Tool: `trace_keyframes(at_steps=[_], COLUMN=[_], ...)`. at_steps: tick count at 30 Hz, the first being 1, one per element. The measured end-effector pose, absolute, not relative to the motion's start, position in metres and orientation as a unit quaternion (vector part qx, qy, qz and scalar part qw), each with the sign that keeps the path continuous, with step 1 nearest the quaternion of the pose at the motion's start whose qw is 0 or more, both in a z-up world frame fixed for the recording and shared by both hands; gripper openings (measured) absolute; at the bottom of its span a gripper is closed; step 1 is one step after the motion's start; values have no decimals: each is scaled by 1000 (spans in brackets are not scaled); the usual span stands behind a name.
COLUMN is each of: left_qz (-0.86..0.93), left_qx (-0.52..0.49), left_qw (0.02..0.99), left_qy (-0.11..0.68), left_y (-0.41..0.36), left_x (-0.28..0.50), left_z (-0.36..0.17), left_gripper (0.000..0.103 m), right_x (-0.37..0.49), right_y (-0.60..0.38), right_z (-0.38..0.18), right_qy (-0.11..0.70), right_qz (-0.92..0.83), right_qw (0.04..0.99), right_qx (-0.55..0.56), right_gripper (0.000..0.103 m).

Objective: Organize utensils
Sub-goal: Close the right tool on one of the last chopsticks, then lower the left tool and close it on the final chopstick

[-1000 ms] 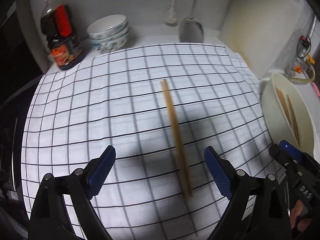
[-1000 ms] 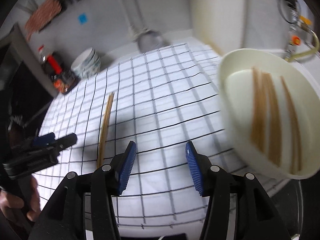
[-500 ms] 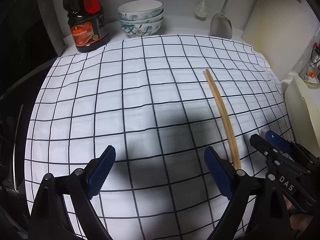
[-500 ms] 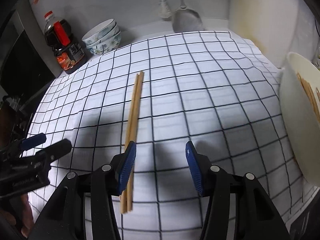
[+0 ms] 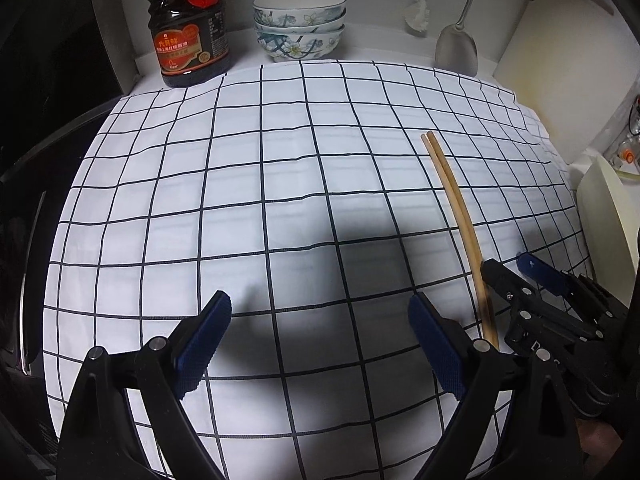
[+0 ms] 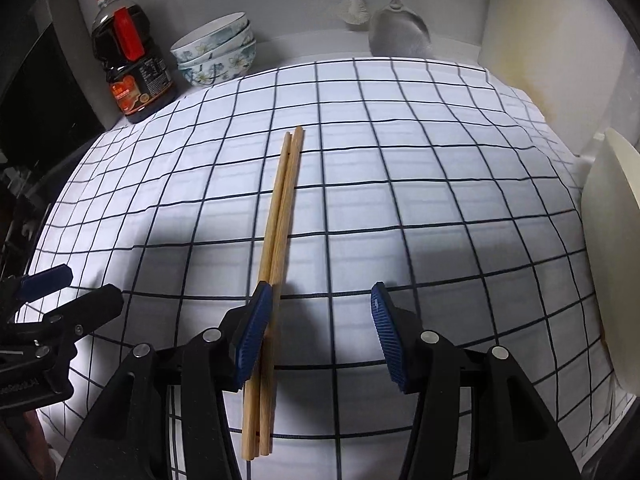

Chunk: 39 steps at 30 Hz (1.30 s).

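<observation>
Covering the counter: a white cloth with a thin black grid, soft and faintly creased, dark shadows pooled over its near half. Against the right wall, a pale cream cutting board, smooth, flat, stood upright. At the right edge, a cream plastic bowl, matte, rounded rim only partly in view. Back left, a dark sauce bottle, glossy plastic with a red handle cap and orange label; beside it, three stacked ceramic bowls, white with blue floral print. Hanging on the rear wall, a brushed-metal spatula and a white bristled brush. Lying flat on the cloth, a pair of wooden chopsticks, slim, light tan, side by side and touching, thin ends toward the back wall. Right gripper: black frame, ribbed blue pads spread apart, hovering low over the chopsticks' near end, left pad just over them, nothing clamped. Left gripper: same build, pads wide apart over bare cloth, well left of the chopsticks, empty.
</observation>
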<state>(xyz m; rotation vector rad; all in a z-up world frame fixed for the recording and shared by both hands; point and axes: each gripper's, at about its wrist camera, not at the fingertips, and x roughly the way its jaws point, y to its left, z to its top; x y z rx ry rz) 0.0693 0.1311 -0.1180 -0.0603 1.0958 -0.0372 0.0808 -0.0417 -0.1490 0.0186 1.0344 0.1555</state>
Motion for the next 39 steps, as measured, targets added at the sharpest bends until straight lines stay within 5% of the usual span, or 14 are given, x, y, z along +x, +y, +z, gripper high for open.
trace_keyframes(at_steps=[6,10,35,39], left_qz=[-11,-9,-34,-36], left_qx=[-31,-33,31,29], left_qw=[853,854,860,863], left_qy=[520,520,508,503], left_y=[132,127,40,37], left_x=[72,76,105,104], left_z=[-119,-120,-145,-147], left_gripper=[88,88,88,80], right_x=[84,86,60,66], right_y=[-30,-32,-111,-110], right_z=[-150,-149,-149,-149], right_qy=[489,485,491,490], right_qz=[80,80,32,32], right_qw=[868,870,871,871], right_qx=[-32,-41,-14,-20], right_gripper=[42,7,6,12])
